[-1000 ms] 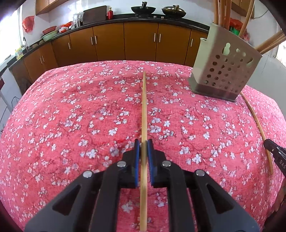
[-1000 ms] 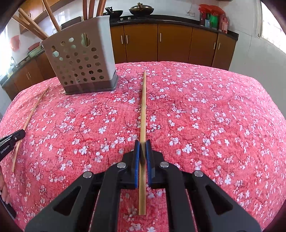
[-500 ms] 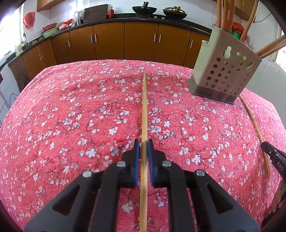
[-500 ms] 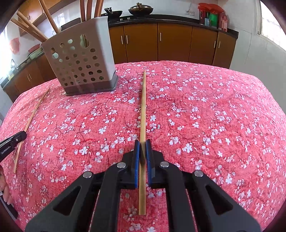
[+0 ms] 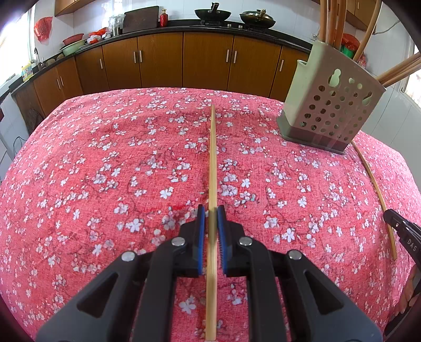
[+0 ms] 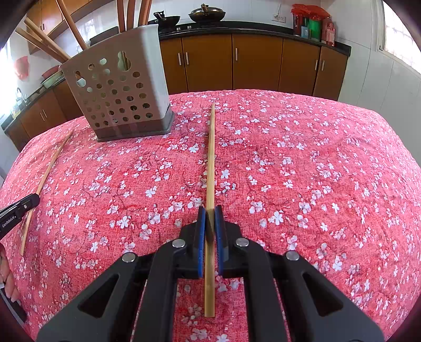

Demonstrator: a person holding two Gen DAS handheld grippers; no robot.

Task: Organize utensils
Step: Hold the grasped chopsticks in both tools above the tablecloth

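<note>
My left gripper [image 5: 211, 214] is shut on a bamboo chopstick [image 5: 212, 157] that points forward over the red floral tablecloth [image 5: 105, 171]. My right gripper [image 6: 210, 214] is shut on a second bamboo chopstick [image 6: 210, 157], also pointing forward. The grey perforated utensil holder [image 5: 331, 110] stands at the far right in the left wrist view and at the far left in the right wrist view [image 6: 118, 97]; it holds several wooden utensils. Each gripper's chopstick shows in the other's view: the right one [image 5: 376, 189] and the left one [image 6: 44, 181].
The right gripper's tip [image 5: 402, 231] shows at the left wrist view's right edge, the left gripper's tip [image 6: 18, 210] at the right wrist view's left edge. Brown cabinets [image 5: 184, 63] and a counter with woks [image 5: 210, 11] stand behind the table.
Both grippers have lifted and drifted slightly with their chopsticks. The holder sits a little closer in the right wrist view. Both grips are unchanged.
</note>
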